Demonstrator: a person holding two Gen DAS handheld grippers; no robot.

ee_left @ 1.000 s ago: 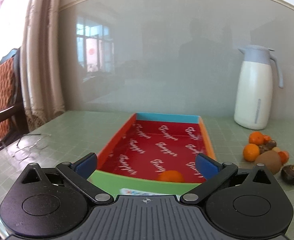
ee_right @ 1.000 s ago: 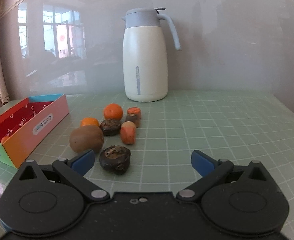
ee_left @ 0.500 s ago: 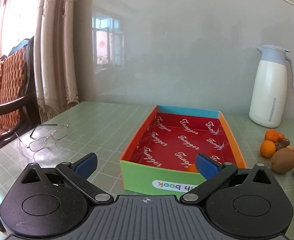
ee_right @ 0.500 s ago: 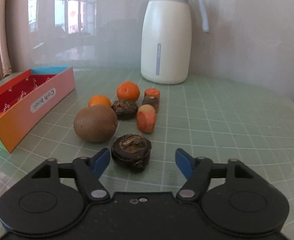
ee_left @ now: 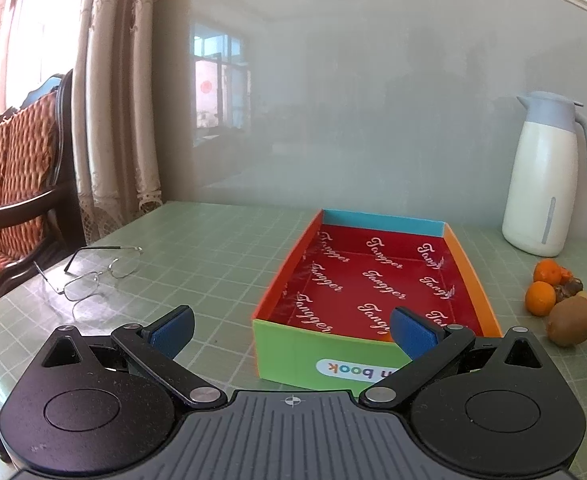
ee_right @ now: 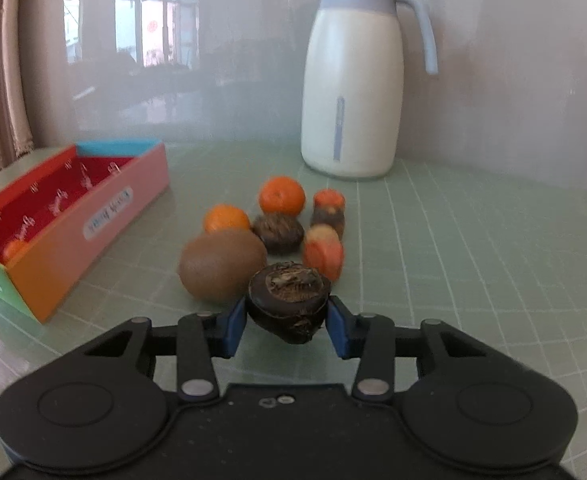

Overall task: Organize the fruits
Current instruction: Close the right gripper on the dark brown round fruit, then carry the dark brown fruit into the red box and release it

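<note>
In the right wrist view my right gripper has its jaws closing on a dark water chestnut, and both blue pads touch its sides. Just behind it lie a brown kiwi, two tangerines, another dark chestnut and two carrot pieces. The colourful box with a red lining stands to the left, one orange fruit inside. My left gripper hangs open and holds nothing, in front of the box's green end wall.
A white thermos jug stands at the back by the wall. A pair of glasses lies on the green grid mat left of the box. A wooden chair and curtains stand beyond the table's left edge.
My right gripper came forward around the dark chestnut and its jaws narrowed from wide open onto it. The left gripper drew back and left from the box, bringing the glasses into view.
</note>
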